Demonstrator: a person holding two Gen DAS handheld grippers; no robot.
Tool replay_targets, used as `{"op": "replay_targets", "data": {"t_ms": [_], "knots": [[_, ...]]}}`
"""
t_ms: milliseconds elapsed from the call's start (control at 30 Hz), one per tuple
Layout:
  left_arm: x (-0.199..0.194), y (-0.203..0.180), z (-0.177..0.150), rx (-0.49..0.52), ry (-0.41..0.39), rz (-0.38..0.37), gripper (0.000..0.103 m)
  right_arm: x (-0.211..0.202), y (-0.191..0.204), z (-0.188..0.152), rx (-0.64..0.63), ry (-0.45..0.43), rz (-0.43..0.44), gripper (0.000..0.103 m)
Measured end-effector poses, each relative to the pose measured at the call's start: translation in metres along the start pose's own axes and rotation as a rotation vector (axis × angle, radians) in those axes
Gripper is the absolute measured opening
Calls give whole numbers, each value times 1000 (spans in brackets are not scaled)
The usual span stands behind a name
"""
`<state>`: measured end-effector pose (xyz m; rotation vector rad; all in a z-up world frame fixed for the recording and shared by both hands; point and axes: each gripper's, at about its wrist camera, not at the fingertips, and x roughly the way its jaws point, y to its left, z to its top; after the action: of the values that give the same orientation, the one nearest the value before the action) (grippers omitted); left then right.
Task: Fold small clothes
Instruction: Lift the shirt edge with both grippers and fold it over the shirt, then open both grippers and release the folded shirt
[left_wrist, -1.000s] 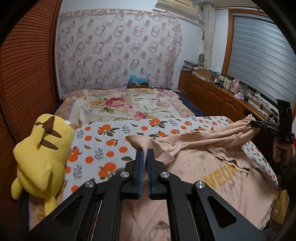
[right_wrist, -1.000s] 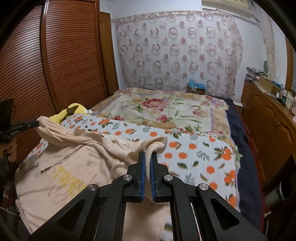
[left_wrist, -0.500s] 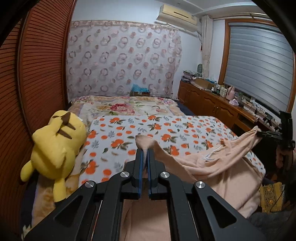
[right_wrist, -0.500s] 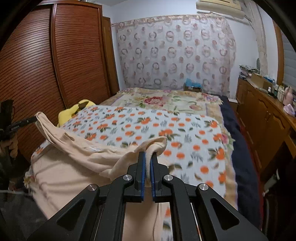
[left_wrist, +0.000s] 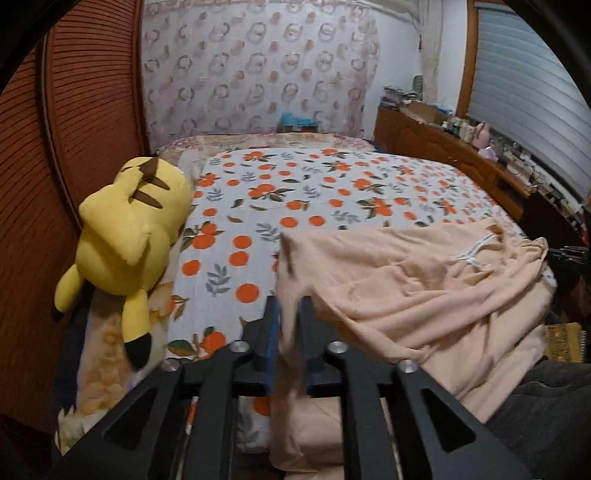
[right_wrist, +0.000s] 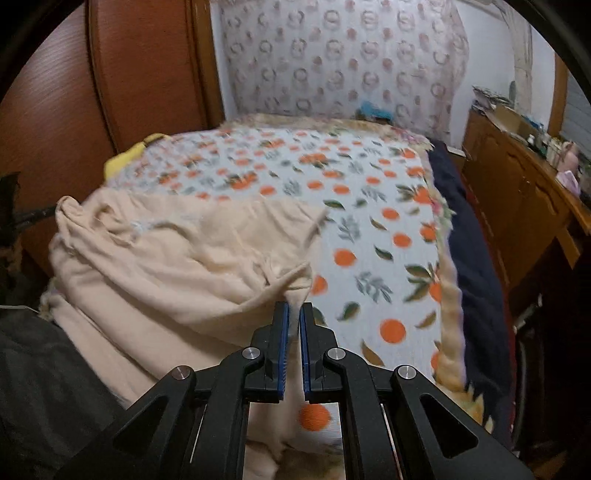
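A peach-coloured garment (left_wrist: 406, 280) with a white drawstring lies crumpled over the near edge of the bed, part of it hanging down the front. My left gripper (left_wrist: 290, 310) holds one corner of it, cloth between the slightly parted jaws. My right gripper (right_wrist: 294, 310) holds the other corner of the garment (right_wrist: 177, 258) the same way. Each gripper shows at the edge of the other's view, pinching the cloth.
The bed has an orange-print sheet (left_wrist: 314, 199) over a floral blanket. A yellow plush toy (left_wrist: 125, 236) lies at the bed's left edge by the wooden wardrobe (right_wrist: 140, 74). A wooden cabinet (left_wrist: 461, 158) with clutter runs along the right wall.
Both grippers have pulled the garment back toward the near edge of the bed and lowered it. The cloth now lies flatter on the sheet, and the jaws look a little wider apart.
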<state>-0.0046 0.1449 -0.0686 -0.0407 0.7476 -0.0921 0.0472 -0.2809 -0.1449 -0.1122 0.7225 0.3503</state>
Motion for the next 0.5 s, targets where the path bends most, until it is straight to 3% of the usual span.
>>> {"op": "replay_targets", "data": {"t_ms": [167,200,233,333,500], "knots": [[-3,4,8,1,-24,-30,72,-17,-7,19,8,-57,-16,37],[-3,4,11,4,-32,-30,80,-22,-7,26,4,-75,-19,46],[-2,3,16,7,-40,-31,80,-25,-7,31,0,-85,-25,55],[11,3,30,15,-29,-25,80,-19,-5,45,-21,-94,-22,64],[42,5,49,28,16,-45,80,20,-13,66,-13,-45,8,65]]}}
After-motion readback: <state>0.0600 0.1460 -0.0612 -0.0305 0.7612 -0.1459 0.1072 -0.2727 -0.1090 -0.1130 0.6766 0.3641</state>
